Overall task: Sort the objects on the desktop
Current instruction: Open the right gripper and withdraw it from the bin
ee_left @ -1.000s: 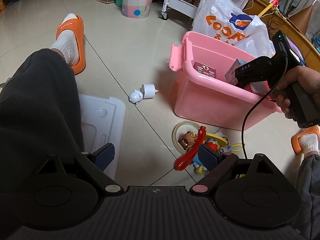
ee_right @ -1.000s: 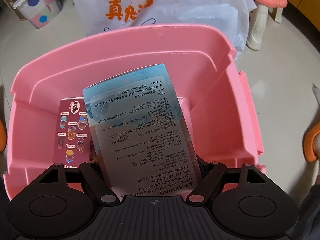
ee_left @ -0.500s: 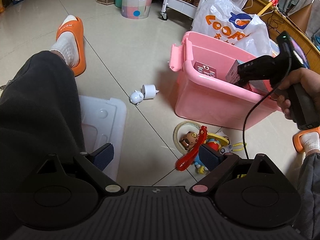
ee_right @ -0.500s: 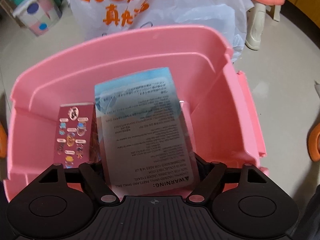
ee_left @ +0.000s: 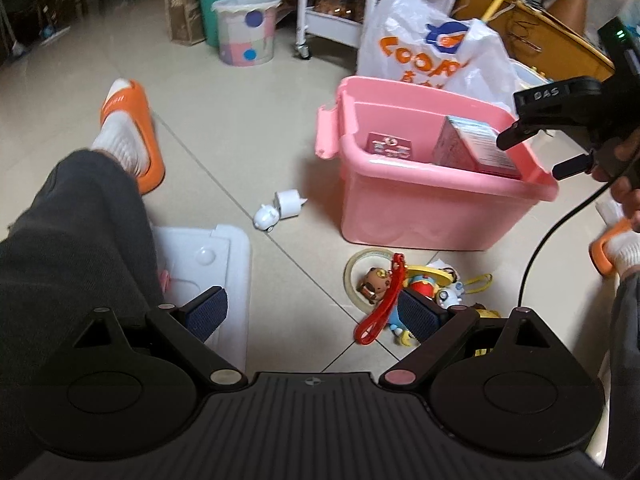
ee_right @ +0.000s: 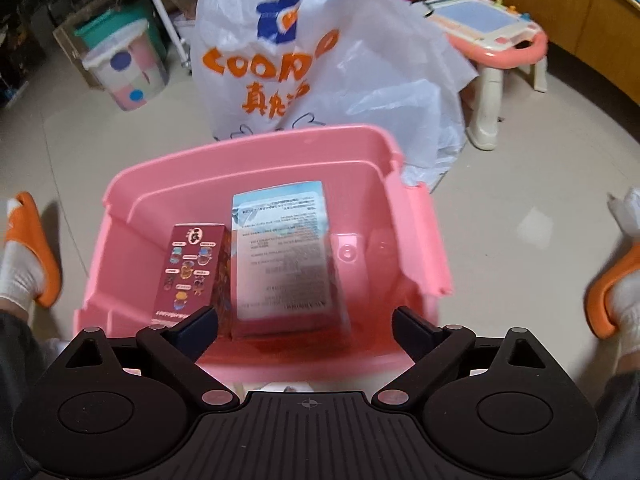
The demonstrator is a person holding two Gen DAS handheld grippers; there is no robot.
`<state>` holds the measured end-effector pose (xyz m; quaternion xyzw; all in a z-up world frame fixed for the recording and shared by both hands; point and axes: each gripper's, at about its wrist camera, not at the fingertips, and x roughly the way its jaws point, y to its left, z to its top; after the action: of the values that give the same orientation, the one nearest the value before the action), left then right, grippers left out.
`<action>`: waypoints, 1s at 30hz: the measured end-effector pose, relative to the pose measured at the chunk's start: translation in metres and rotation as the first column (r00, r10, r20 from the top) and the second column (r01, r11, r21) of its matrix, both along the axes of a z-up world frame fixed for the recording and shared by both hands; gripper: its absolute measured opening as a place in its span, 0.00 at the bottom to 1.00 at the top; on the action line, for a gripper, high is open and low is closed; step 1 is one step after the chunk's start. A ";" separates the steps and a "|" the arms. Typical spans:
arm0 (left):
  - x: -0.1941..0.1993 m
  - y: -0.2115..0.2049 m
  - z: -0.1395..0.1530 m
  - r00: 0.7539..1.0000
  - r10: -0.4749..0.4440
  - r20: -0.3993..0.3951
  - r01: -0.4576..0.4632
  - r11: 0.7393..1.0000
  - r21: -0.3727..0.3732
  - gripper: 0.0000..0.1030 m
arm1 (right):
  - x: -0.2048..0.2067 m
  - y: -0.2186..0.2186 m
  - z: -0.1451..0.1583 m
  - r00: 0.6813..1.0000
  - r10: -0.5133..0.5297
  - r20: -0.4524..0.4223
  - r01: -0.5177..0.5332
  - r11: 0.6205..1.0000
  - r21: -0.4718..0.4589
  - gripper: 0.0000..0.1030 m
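Observation:
A pink plastic bin (ee_right: 256, 172) (ee_left: 440, 208) stands on the tiled floor. Inside it are a dark red toy box (ee_right: 188, 272) (ee_left: 390, 148) and a pale blue-and-pink box (ee_right: 284, 256) (ee_left: 476, 148) leaning beside it. My right gripper (ee_right: 306, 326) is open and empty above the bin's near rim, and also shows in the left wrist view (ee_left: 536, 152). My left gripper (ee_left: 316, 310) is open and empty low over the floor. A pile of small toys (ee_left: 404, 292) with a red strap and a tape ring lies by its right finger.
A white lid (ee_left: 208, 256) lies on the floor beside my leg. Two small white toys (ee_left: 280, 208) lie left of the bin. A white shopping bag (ee_right: 320, 64) stands behind the bin, a patterned bucket (ee_left: 246, 28) farther back, a small pink drawing table (ee_right: 488, 36) at right.
My right gripper opened and let go of the pale blue box, which now rests in the bin, and pulled back and up. The left gripper barely moved.

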<state>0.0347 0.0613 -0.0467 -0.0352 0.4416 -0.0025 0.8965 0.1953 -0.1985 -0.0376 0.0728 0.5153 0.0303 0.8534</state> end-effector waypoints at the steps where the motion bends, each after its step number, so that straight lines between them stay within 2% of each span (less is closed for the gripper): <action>1: -0.002 -0.003 0.003 1.000 -0.010 0.008 0.010 1.000 0.006 0.92 | -0.009 -0.004 0.005 1.000 -0.003 0.011 0.003 1.000 0.011 0.90; 6: -0.009 -0.019 0.022 0.997 -0.053 0.062 0.050 0.998 0.041 0.92 | -0.055 -0.020 0.017 0.999 -0.016 0.044 0.015 1.000 0.021 0.90; 11: -0.018 -0.037 0.048 0.988 -0.088 0.126 0.076 0.993 0.095 0.94 | -0.112 -0.032 0.011 1.000 -0.019 0.017 0.019 1.000 0.016 0.90; 18: -0.035 -0.055 0.087 0.976 -0.122 0.180 0.100 0.987 0.123 0.95 | -0.187 -0.045 0.010 0.995 -0.099 0.006 0.098 0.990 0.098 0.90; 23: -0.045 -0.067 0.108 0.969 -0.142 0.202 0.105 0.978 0.183 0.95 | -0.217 -0.040 0.010 0.992 -0.124 0.024 0.119 0.980 0.159 0.90; 30: -0.040 -0.067 0.115 0.969 -0.185 0.162 0.143 0.961 0.238 0.95 | -0.232 -0.039 0.011 0.991 -0.123 0.046 0.114 0.979 0.168 0.90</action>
<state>-0.0048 -0.0057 0.0686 0.1036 0.3563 -0.0305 0.9281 -0.0369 -0.2373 -0.0268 0.1730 0.4817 0.0240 0.8587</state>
